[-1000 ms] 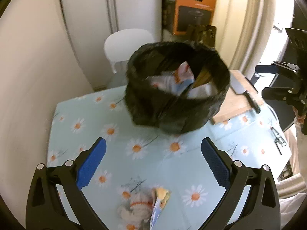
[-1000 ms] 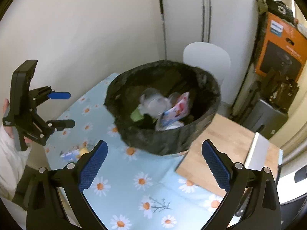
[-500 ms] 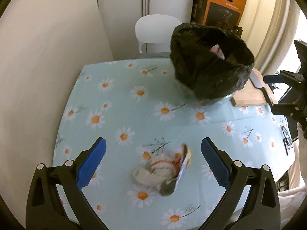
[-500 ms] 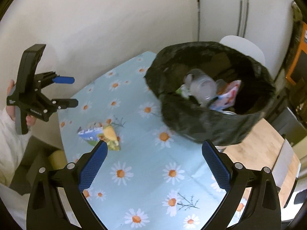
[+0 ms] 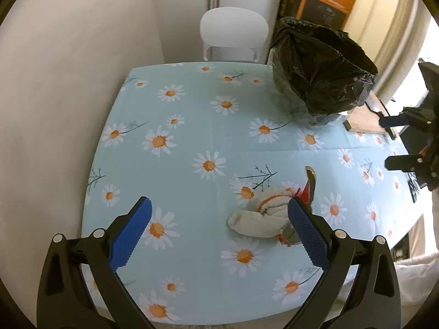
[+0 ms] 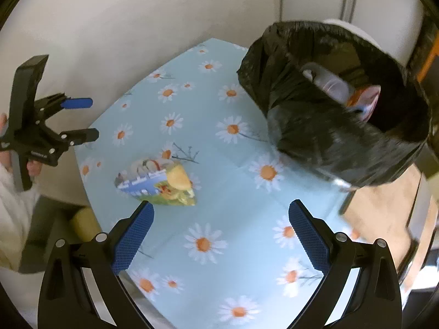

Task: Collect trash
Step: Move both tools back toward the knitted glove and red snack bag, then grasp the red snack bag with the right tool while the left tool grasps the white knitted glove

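Both your grippers — left (image 5: 218,231) and right (image 6: 219,231) — gape wide, holding nothing; the wrapper (image 6: 157,182) lies at 11 o'clock of the right, bin (image 6: 334,109) at 1.

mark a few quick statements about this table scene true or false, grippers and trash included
1. Both grippers are open and hold nothing. True: the left gripper and the right gripper are spread wide and empty.
2. The crumpled wrapper is inside the bin. False: it lies on the daisy tablecloth, apart from the bin.
3. The black-lined bin already has trash in it. True: the right wrist view shows a clear plastic container and packaging inside.
4. The bin stands on the floor. False: it stands on the table.
5. A white chair is at the table's far side. True.
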Available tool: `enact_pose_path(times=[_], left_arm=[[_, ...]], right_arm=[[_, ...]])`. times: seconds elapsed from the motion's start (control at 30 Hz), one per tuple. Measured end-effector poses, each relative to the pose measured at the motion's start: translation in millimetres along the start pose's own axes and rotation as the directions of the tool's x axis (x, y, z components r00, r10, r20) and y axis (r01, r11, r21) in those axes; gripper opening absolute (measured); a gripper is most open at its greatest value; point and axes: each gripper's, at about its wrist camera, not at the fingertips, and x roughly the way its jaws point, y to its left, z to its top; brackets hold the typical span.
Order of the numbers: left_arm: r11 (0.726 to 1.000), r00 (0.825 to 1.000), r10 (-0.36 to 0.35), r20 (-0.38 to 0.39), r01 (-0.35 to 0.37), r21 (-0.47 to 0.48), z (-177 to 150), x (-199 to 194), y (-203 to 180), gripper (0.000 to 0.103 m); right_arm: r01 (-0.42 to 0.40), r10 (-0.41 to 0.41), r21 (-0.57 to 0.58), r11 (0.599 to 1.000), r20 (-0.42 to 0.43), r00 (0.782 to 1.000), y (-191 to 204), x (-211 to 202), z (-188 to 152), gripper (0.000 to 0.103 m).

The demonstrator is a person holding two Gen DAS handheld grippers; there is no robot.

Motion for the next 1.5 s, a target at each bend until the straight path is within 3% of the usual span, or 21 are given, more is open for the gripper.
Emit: enact_pose_path(times=[0.33,0.5,0.97,1.03,1.07,1.1,1.17,1.3,1.5], left_arm=[[0.986,0.995,-0.088,-0.050,0.094,0.141,12.3,23.5,39.6,0.097],[0.963,0.990,-0.127,-0.063,0.138,0.233,22.0,34.9,52.1,0.097],[0.899,0.965,-0.233,-0.116,0.259,0.352,30.6,73.7,58.5,0.097],[0.890,0.962,-0.241,-0.131,0.273,0.364,29.1,78.4,56.0,0.097],[0.886,0.961,-0.243,-0.135,0.277,0.373,28.5,80.4,54.4,0.097],[0.879,0.959,-0.246,-0.140,0.282,0.385,27.3,82.5,51.6,0.097],[0.868,0.954,-0.260,-0.146,0.298,0.397,25.7,84.7,47.5,0.097],[0.853,0.945,-0.287,-0.158,0.328,0.405,22.6,90.2,36.5,0.097],[0.819,0.923,-0.333,-0.194,0.385,0.425,13.9,93.9,12.0,0.097]], right_arm=[[0.019,-0.010,0.157,0.987,-0.062,0.998,37.8,31.9,10.9,0.094],[0.034,-0.019,0.248,0.968,-0.062,0.998,47.7,44.2,16.6,0.094],[0.092,-0.042,0.422,0.902,-0.127,0.991,62.8,94.7,13.6,0.093],[0.086,-0.034,0.442,0.893,-0.124,0.992,61.6,100.2,10.5,0.084],[0.084,-0.033,0.451,0.888,-0.119,0.992,61.2,101.9,8.4,0.049],[0.078,-0.025,0.464,0.882,-0.120,0.992,59.5,103.3,6.9,0.037],[0.042,0.019,0.510,0.859,-0.115,0.993,53.4,106.3,-1.2,0.023],[0.048,0.003,0.540,0.841,-0.093,0.996,47.0,97.2,-14.5,0.006],[0.034,0.004,0.562,0.826,-0.066,0.998,38.0,81.1,-30.5,0.004]])
